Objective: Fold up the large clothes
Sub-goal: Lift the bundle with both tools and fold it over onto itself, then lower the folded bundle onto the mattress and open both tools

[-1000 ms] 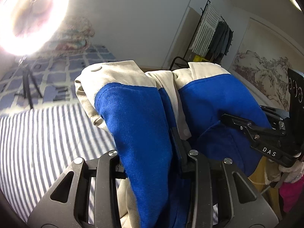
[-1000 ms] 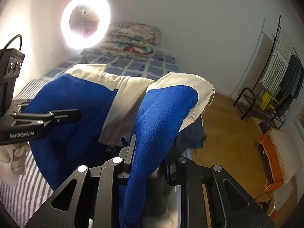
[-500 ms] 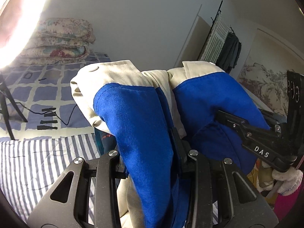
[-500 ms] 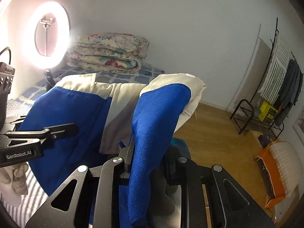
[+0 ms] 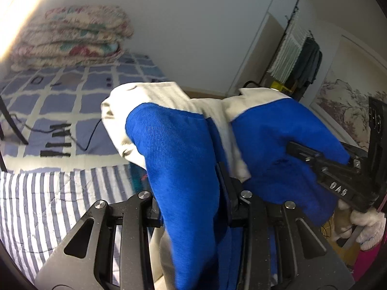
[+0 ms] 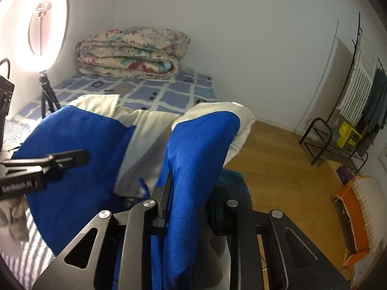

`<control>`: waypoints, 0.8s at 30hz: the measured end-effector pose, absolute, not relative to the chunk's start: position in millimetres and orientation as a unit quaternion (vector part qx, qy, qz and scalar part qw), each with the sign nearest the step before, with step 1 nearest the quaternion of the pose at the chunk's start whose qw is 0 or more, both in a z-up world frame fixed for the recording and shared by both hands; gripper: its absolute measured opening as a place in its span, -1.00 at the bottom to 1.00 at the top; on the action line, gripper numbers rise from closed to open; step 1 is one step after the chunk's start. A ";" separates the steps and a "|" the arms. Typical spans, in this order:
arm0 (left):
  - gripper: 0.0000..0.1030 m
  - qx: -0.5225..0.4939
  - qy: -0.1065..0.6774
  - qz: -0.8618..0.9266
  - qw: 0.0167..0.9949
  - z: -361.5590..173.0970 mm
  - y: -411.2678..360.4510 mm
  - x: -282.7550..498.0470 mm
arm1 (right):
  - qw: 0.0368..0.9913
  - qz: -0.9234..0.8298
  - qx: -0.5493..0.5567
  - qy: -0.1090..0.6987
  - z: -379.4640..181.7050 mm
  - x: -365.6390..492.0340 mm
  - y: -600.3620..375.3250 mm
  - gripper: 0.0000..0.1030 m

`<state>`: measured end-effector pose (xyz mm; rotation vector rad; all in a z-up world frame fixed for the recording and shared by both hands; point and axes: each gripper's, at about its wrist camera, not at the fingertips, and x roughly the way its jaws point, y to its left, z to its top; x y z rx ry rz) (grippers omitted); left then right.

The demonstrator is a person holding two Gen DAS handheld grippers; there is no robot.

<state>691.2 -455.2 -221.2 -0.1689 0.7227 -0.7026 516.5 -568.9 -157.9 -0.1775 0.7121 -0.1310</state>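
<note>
Garment (image 5: 183, 159), blue and cream, hung clamped in both the left hand-held gripper (image 5: 193, 198) and right hand-held gripper (image 6: 188, 200), carried lower and further over the bed (image 5: 48, 193) than before, ready to lay flat.

The blue and cream garment (image 5: 183, 159) drapes over the left gripper (image 5: 191, 200), hiding its fingertips and the pads' contact with the cloth. The right gripper (image 6: 188, 205) is covered the same way (only the linkage shows near the bottom edge). The garment's lower part runs off the bottom of both views. The ring light (image 6: 46, 24) is cut by the left edge in the right wrist view. The folded quilt (image 5: 72, 38) is blurred in the left wrist view. What hangs on the far drying rack (image 6: 362, 79) is too small to tell.
</note>
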 end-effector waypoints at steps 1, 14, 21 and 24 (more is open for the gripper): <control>-0.33 -0.089 0.355 -0.331 0.870 -227.7 -450.8 697.6 | 0.931 -0.064 -0.079 0.351 -160.7 519.5 -574.7 -0.57; 0.02 -0.083 0.397 -0.295 0.865 -268.4 -442.6 720.1 | 0.900 -0.123 0.036 0.417 -219.7 528.4 -633.7 -0.25; 0.10 -0.070 0.403 -0.281 0.868 -261.5 -443.0 713.0 | 0.896 -0.139 0.027 0.422 -215.1 531.0 -630.7 -0.09; 0.21 -0.062 0.410 -0.272 0.869 -256.8 -439.0 709.3 | 0.894 -0.146 0.026 0.423 -210.8 529.5 -631.0 -0.08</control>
